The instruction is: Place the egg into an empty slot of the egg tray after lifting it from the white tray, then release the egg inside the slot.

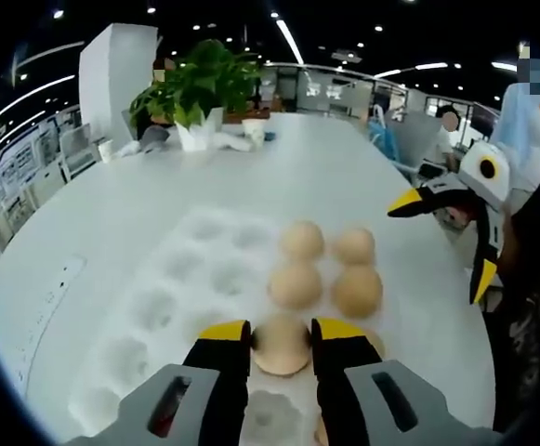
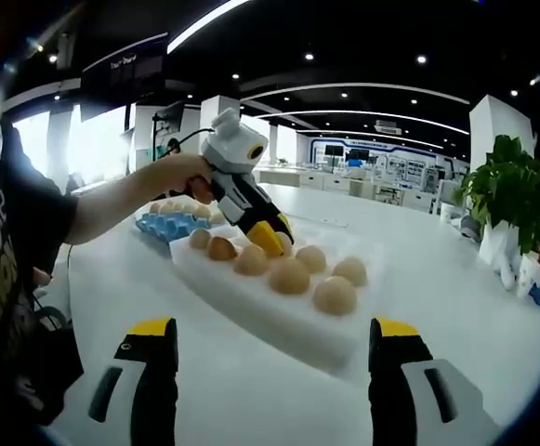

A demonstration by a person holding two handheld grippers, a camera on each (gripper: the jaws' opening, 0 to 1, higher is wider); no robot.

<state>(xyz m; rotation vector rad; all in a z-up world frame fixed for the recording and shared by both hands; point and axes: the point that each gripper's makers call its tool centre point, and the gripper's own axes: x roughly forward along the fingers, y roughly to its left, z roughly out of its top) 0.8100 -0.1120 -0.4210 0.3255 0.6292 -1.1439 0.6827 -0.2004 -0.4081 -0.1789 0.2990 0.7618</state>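
Left gripper (image 1: 280, 331) has its two yellow-tipped jaws closed snugly on a tan egg (image 1: 282, 345), one jaw on each side. The egg sits low over the near end of the white egg tray (image 1: 172, 307), right at a slot; it is hard to tell if it rests in the slot or hangs just above it. Four more eggs (image 1: 326, 266) sit in the tray just beyond it, two by two. The slots on the left side of the tray have no eggs.

Right gripper (image 2: 270, 348) has its jaws spread wide apart with nothing between them. It hovers above the white table (image 2: 455, 307), near the front wall of the egg tray.

In the right gripper view, a person's hand (image 2: 172, 175) holds the left gripper tipped down into the tray. That view also shows a blue tray (image 2: 163, 223) with eggs behind the white one. A potted plant (image 1: 195, 88) stands at the far end of the table. In the left gripper view, the right gripper (image 1: 455, 209) comes in from the right side, up off the table.
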